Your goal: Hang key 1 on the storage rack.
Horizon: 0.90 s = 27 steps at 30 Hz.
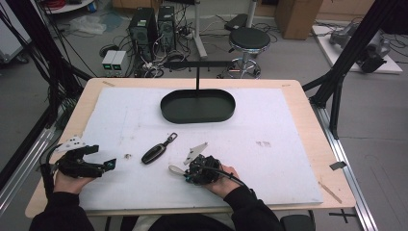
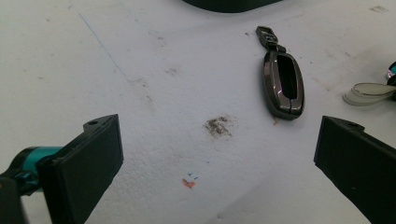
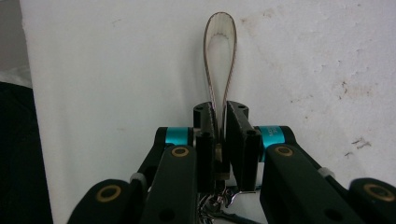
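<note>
Strap loop [image 3: 219,51] sits clamped in the right tool [image 3: 219,140], whose jaws press on both sides of its lower end while the rounded end sticks out beyond them over the white worktop [image 3: 116,70]. In the high view the right tool [image 1: 185,172] lies low near the front edge, the pale strap loop [image 1: 176,169] pointing left toward the car key fob [image 1: 155,154], which rests apart from it with its metal clasp [image 1: 172,138] toward the black oval tray [image 1: 197,106]. The left tool [image 2: 215,158] stands wide open and holds nothing, aimed at the car key fob [image 2: 283,84] from a short way off. Judged from this, the grasp on the strap is made; the next move likely calls for lifting it clear without letting the thin band slip, and bringing it toward the fob or the tray.
</note>
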{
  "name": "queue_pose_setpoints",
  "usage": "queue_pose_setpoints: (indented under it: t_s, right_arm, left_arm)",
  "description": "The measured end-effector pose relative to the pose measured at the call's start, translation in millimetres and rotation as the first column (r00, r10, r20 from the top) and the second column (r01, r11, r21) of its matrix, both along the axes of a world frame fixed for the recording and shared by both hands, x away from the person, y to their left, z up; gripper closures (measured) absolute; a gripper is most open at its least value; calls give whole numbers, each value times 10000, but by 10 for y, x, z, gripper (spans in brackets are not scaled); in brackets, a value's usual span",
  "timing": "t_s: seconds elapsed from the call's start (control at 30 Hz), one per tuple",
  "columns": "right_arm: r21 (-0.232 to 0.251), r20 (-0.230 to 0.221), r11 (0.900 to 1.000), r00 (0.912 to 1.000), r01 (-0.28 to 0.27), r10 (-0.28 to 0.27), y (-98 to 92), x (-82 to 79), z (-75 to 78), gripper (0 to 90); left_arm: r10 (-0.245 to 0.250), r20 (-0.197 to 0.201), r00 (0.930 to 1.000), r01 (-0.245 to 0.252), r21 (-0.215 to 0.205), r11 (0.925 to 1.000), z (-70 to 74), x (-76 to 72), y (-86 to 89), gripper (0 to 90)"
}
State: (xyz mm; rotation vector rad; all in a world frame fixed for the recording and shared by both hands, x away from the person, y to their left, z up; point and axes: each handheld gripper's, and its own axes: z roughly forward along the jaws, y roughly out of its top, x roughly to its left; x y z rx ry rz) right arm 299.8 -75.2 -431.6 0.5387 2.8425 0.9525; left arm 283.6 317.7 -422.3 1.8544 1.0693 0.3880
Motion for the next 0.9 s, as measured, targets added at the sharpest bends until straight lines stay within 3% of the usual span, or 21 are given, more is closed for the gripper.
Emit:
queue_pose_setpoints:
  t_s: [0.1, 0.23, 0.3, 0.33, 0.4, 0.47, 0.5, 0.57, 0.6, 0.63, 0.67, 0.7, 0.73, 0.77, 0.8, 0.83, 0.9]
  right_arm:
    - [-19, 49, 9997, 9997, 249, -249, -8, 2, 6, 826]
    - [305, -47, 9978, 9982, 593, -592, -73, 40, 40, 826]
    - [802, -35, 9934, 9966, 825, -825, -143, 63, 96, 826]
    - [1272, -137, 9865, 9947, 1030, -1021, -221, 84, 158, 826]
    - [1471, -84, 9827, 9936, 1126, -1126, -250, 97, 180, 826]
    - [1972, -259, 9703, 9901, 1401, -1377, -361, 136, 263, 826]
    - [2318, -411, 9593, 9869, 1611, -1558, -436, 163, 317, 826]
    - [2495, -382, 9542, 9863, 1650, -1606, -476, 177, 345, 827]
    - [3002, -331, 9377, 9843, 1750, -1732, -556, 186, 412, 826]
    - [3002, -331, 9377, 9843, 1750, -1732, -556, 186, 412, 826]
    - [3465, -328, 9190, 9815, 1881, -1885, -634, 203, 479, 826]
    - [3465, -328, 9190, 9815, 1881, -1885, -634, 203, 479, 826]
    - [3814, -353, 9020, 9782, 2024, -2045, -700, 231, 544, 826]
    - [3814, -353, 9020, 9782, 2024, -2045, -700, 231, 544, 826]
    - [4039, -362, 8902, 9761, 2106, -2145, -752, 270, 609, 826]
    - [4102, -360, 8867, 9753, 2134, -2181, -765, 287, 635, 826]
    - [4138, -266, 8847, 9743, 2144, -2237, -779, 319, 679, 826]
  left_arm:
    - [-19, -3, 10000, 19, -16, 10000, 0, 3, 5, 18]
    - [-18, 5, 10000, 18, -8, 10000, -3, 5, 1, 18]
    - [-53, -17, 10000, 53, 28, 10000, -5, 7, -3, 18]
    - [-64, -19, 10000, 64, 39, 10000, -6, 7, -3, 18]
    - [-53, -7, 10000, 53, 20, 10000, -6, 6, -5, 18]
    - [-42, 9, 10000, 41, 13, 10000, -4, 4, -3, 18]
    - [-46, 8, 10000, 46, 23, 10000, -3, 4, -2, 18]
    - [-45, 2, 10000, 45, 28, 10000, -3, 4, -1, 18]
    - [-46, -1, 10000, 46, 24, 10000, -4, 5, -2, 18]
    - [-47, -2, 10000, 47, 30, 10000, -4, 5, -2, 18]
    - [-45, -8, 10000, 45, 32, 10000, -4, 4, -2, 18]
    - [-45, -8, 10000, 45, 32, 10000, -4, 4, -2, 18]
    - [-43, -4, 10000, 43, 35, 10000, -4, 4, -2, 19]
    - [-37, -5, 10000, 37, 31, 10000, -4, 5, -2, 19]
    - [-65, -12, 10000, 65, 17, 10000, -5, 6, -1, 19]
    - [-89, -23, 10000, 89, 1, 10000, -6, 7, -2, 28]
    - [-132, -23, 9999, 132, -60, 9999, -11, 8, -7, 33]
